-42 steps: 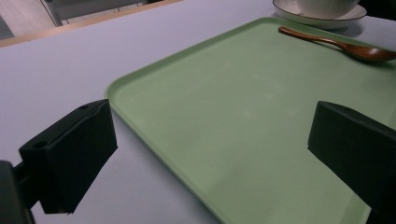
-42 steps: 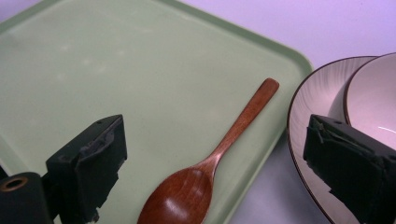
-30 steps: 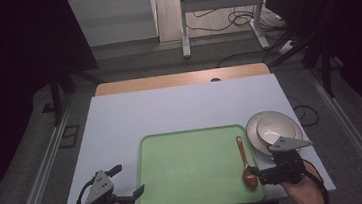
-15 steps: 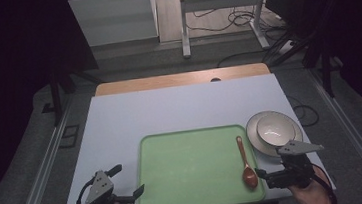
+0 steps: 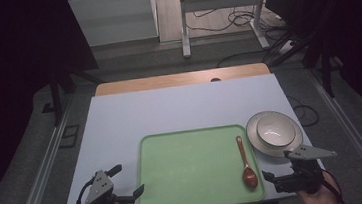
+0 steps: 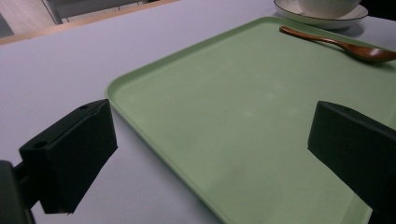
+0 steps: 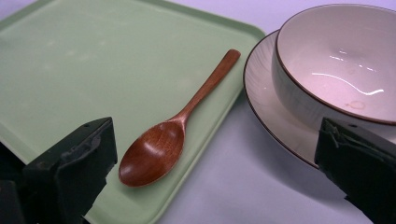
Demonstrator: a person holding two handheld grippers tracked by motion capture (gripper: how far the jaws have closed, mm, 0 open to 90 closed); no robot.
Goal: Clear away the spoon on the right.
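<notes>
Spoon (image 5: 245,162) lies on the green tray (image 5: 190,166), along its right side, bowl end toward the person, handle pointing away. It rests flat, touched by nothing.

Right gripper (image 5: 278,180) sits at the near table edge, just right of the tray's near right corner and close to the spoon's bowl end. Jaws wide apart, empty. In the right gripper view the spoon (image 7: 180,121) lies between the two jaws but farther out, not pinched; white bowl (image 7: 341,65) on its plate (image 7: 261,100) stands just beside the tray's right edge.

Left gripper (image 5: 128,197) rests at the tray's near left corner, jaws spread, holding nothing. Its own view looks across the bare tray (image 6: 243,116) to the spoon (image 6: 345,44) at the far side.

Judgement: work looks like table setting onto the tray. Spoon appears placed. Bowl and plate are off the tray, on the table (image 5: 179,107), so probably yet to be carried over. Roughly a third done, if bowl and plate both go on.
</notes>
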